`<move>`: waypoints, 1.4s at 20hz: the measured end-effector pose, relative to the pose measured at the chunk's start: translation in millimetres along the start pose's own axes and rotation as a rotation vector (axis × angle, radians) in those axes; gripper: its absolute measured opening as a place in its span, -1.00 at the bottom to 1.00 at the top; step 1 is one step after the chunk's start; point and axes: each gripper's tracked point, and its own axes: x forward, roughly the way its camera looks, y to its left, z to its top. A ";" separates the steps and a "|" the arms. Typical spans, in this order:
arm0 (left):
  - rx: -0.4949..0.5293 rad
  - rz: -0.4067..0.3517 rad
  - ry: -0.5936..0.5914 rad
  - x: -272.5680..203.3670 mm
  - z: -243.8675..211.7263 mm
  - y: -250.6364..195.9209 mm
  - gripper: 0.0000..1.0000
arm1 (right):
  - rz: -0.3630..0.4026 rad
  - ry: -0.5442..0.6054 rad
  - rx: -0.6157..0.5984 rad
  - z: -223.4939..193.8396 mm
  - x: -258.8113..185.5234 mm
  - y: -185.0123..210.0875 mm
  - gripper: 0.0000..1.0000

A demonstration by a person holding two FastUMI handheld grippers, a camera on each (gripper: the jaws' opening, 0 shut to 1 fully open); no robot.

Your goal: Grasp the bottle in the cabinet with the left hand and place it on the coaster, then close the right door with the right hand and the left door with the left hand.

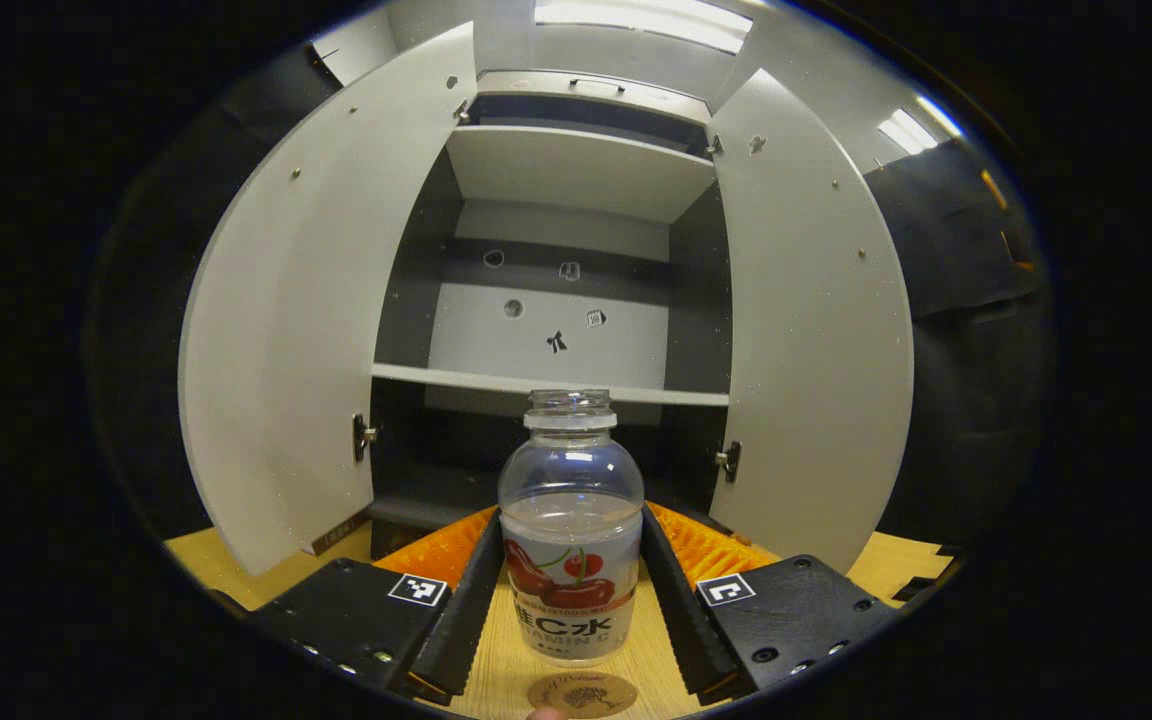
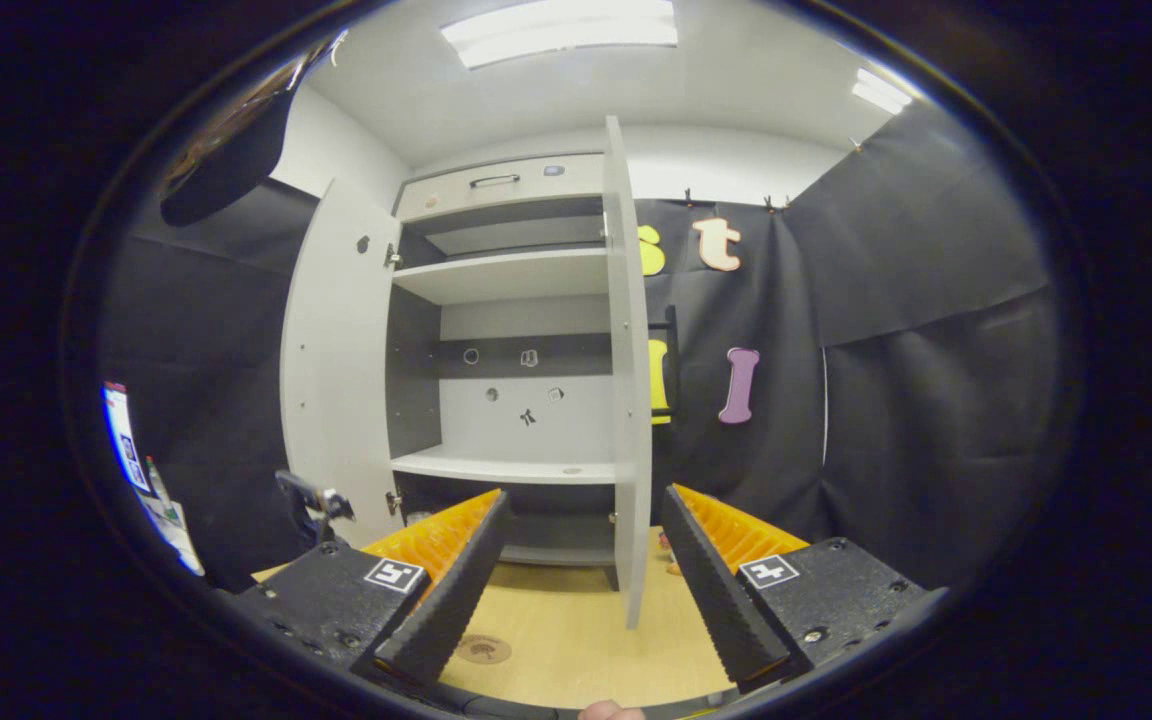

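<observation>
The left gripper (image 1: 572, 600) jaws are clamping the bottle (image 1: 570, 530) upright between them, above the worktop (image 1: 496, 660). The coaster (image 1: 582, 694) is lying at 6 o'clock, just short of the bottle's base, so a release here risks missing it or tipping on its rim. The right gripper (image 2: 576, 590) jaws are standing open, with the right door (image 2: 626, 400) edge-on at 12 o'clock.

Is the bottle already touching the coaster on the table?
Apart. In the left gripper view the bottle, held between the left gripper's fingers, has bare table between its base and the coaster.
</observation>
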 end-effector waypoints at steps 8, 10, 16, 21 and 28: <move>0.004 0.016 0.012 -11.7 -62.1 -7.8 0.51 | -0.030 0.092 -0.013 -35.7 0.5 -6.4 0.99; 0.009 0.015 0.012 -13.3 -67.7 -8.3 0.51 | -0.042 0.093 -0.012 -35.5 -0.1 -8.6 0.99; 0.021 0.022 0.003 -24.9 -78.3 -10.6 0.53 | -0.040 0.103 -0.017 -39.1 8.1 -5.5 0.93; 0.029 0.011 -0.019 -25.8 -81.3 -11.5 0.53 | -0.035 0.122 -0.025 -45.4 9.3 -3.6 0.99; 0.014 0.029 0.033 -26.8 -92.9 -2.0 0.92 | -0.044 0.142 -0.042 -51.0 6.6 -10.5 0.93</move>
